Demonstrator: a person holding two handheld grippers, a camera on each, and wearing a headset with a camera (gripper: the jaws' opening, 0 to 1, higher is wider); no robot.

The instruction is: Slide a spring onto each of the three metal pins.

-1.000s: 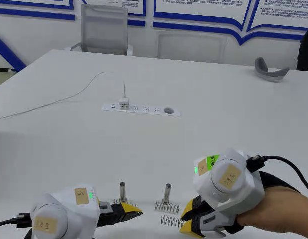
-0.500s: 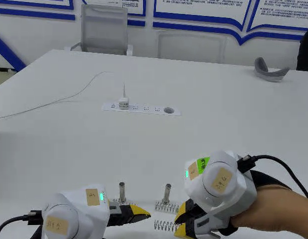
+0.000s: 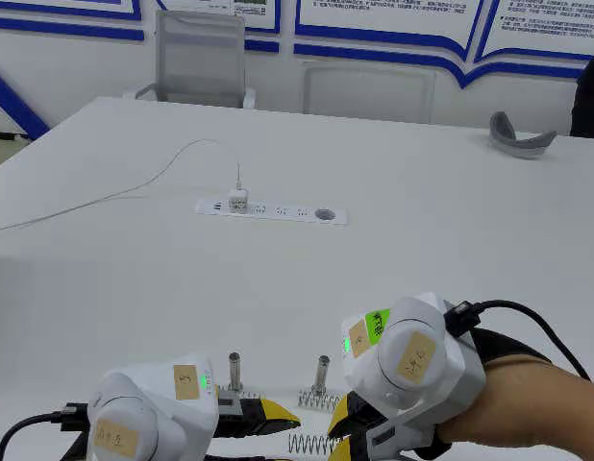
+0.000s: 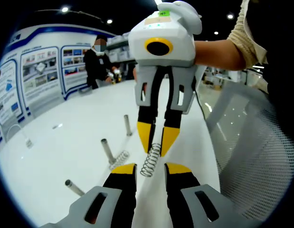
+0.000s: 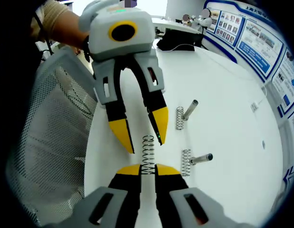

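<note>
Spring pickup: right tongs [image 5: 148, 170] pinch the spring [image 5: 147, 149]; left tongs [image 4: 150, 167], open, straddle it. Next, presumably: threading the pin [image 4: 107, 151] at ten o'clock.

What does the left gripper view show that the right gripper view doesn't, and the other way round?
The left gripper view gives the right gripper, shut on one end of a loose spring, and three pins in a row. The right gripper view gives the left gripper, jaws wide open, and two pins, each with a coil at its foot. Shared: that loose spring between the grippers, the white table and a mesh chair back.
</note>
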